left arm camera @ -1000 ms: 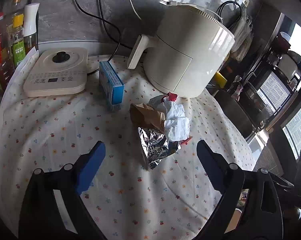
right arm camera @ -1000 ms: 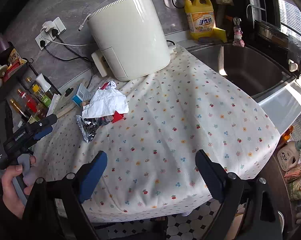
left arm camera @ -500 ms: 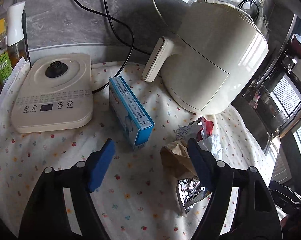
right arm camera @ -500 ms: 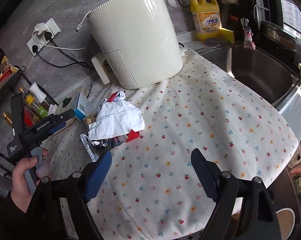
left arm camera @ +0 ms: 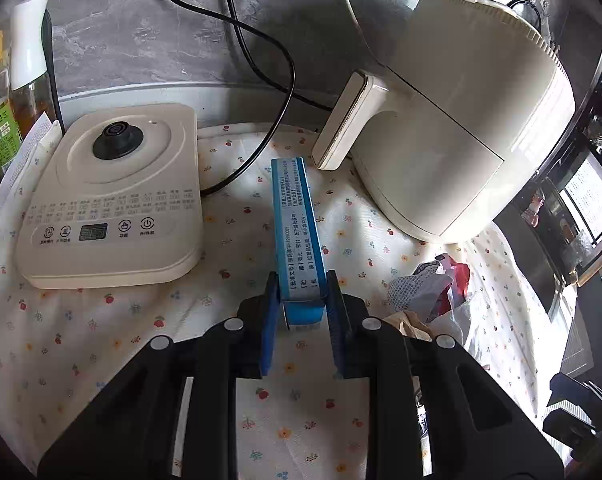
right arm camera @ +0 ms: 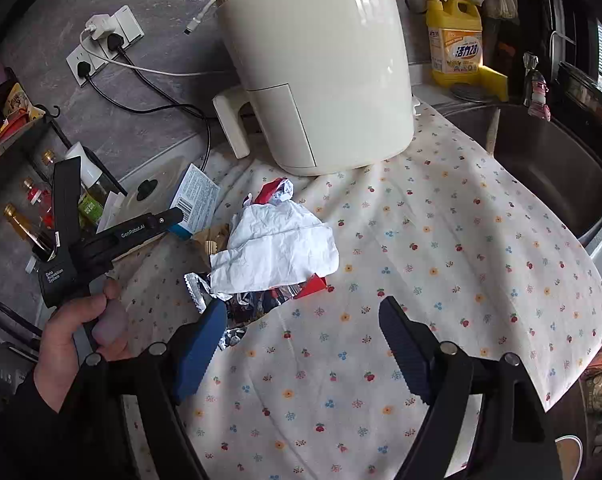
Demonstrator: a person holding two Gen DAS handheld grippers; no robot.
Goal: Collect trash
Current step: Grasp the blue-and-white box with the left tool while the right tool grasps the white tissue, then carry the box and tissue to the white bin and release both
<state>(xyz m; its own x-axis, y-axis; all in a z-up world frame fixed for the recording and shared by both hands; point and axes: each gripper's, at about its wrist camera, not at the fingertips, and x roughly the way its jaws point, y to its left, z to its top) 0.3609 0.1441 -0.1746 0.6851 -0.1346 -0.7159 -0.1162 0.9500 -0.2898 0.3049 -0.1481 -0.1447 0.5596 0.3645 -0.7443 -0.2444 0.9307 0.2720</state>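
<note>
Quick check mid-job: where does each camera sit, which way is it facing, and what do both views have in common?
Left wrist: on the left gripper, looking down its fingers, jaws just closed on the blue box, kettle base beyond.
Right wrist: on the open right gripper, facing the white paper; the left hand shows.
Shared: the box, air fryer, floral cloth.

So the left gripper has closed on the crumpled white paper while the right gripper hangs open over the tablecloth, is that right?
Not quite: the left gripper, whose jaws have just been closing, grips the blue box, as the left wrist view shows. The crumpled white paper lies untouched. The right gripper does hang open over the tablecloth.
</note>
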